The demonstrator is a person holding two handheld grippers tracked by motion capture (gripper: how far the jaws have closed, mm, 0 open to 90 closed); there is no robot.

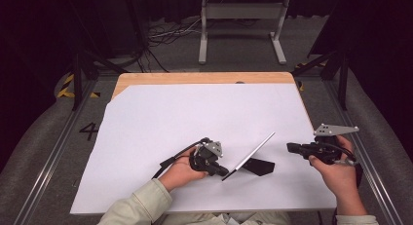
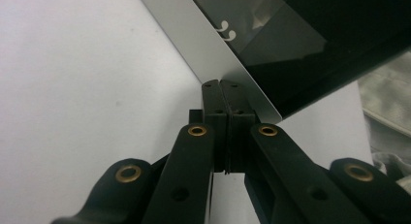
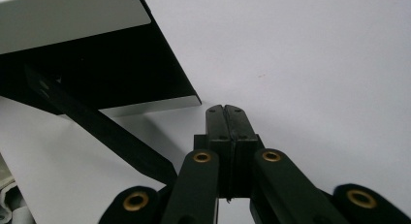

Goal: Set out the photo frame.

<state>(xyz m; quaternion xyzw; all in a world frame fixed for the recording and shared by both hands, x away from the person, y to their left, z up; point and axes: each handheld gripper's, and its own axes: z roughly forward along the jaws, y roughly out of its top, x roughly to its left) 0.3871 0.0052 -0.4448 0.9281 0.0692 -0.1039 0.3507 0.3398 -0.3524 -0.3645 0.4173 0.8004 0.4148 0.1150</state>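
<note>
Black jaws of the left gripper (image 2: 224, 88) are pressing flat together with nothing between them, and their tips are meeting the silver edge of the tablet (image 2: 271, 35) close to its near corner; whether they are truly touching that edge or sitting just under it cannot be told. In the high view, the left gripper (image 1: 221, 170) is lying low over the white sheet (image 1: 146, 137) at the near middle of the table (image 1: 204, 78), its tip at the near end of the tablet (image 1: 253, 154). The tablet is standing tilted on a black stand (image 1: 260, 166), slanting from near left to far right.

To the right, the right gripper (image 1: 291, 147) is hovering above the sheet and pointing left toward the tablet, apart from it. In its own view, the right gripper (image 3: 225, 110) is also showing its jaws pressed shut on nothing, their tips stopping just short of the tablet's lower corner (image 3: 191, 95), with white sheet visible between. The dark leg of the stand (image 3: 106, 129) is slanting down to the sheet left of these jaws.

Farther off, the bare wooden edge of the table is showing beyond the sheet.
</note>
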